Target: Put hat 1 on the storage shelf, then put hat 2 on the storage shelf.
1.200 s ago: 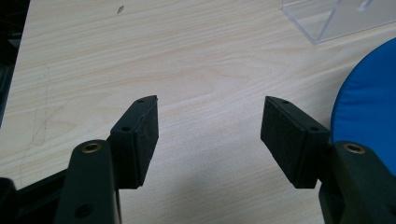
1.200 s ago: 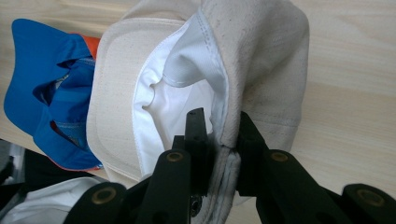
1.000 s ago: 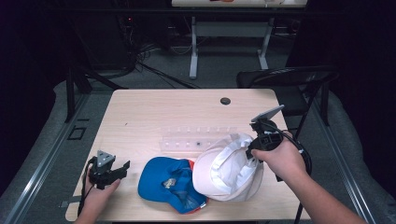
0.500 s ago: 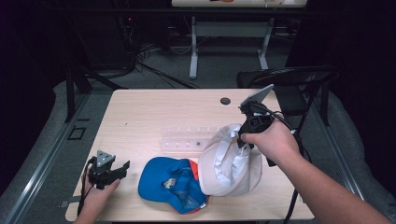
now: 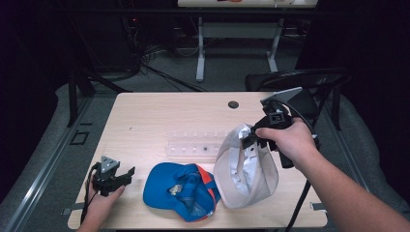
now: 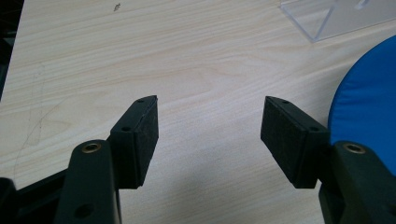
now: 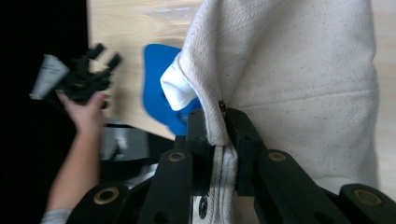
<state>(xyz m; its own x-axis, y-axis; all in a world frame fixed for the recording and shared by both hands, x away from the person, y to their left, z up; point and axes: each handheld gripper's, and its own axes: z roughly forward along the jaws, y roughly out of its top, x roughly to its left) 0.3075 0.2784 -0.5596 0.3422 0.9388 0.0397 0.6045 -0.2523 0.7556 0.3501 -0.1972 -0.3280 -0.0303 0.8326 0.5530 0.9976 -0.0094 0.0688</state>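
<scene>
white cap gripped and off the table, blue cap untouched

the cream-white cap (image 5: 246, 169) hangs by one edge from the right gripper (image 5: 252, 139), its lower rim touching or just above the table (image 5: 159, 116) near the front right edge; the high view does not settle which. in the right gripper view the jaws are pressed tight on a fold of the cap's fabric (image 7: 289, 84) at the seam, so the grip looks secure. the pick-up of this cap appears done; where it is meant to go is not evident, so placing it is what is left.

just beside it, touching or slightly overlapped by it, lies the blue cap (image 5: 181, 191) with an orange panel, upside down on the table and not handled. behind both caps sits a clear plastic rack (image 5: 196, 145), empty as far as can be seen.

the left gripper (image 5: 121, 176) rests at the front left of the table, well apart from the white cap, its jaws spread wide with nothing between them; the left gripper view shows bare wood there and the blue cap's edge (image 6: 369, 102) off to one side.
</scene>
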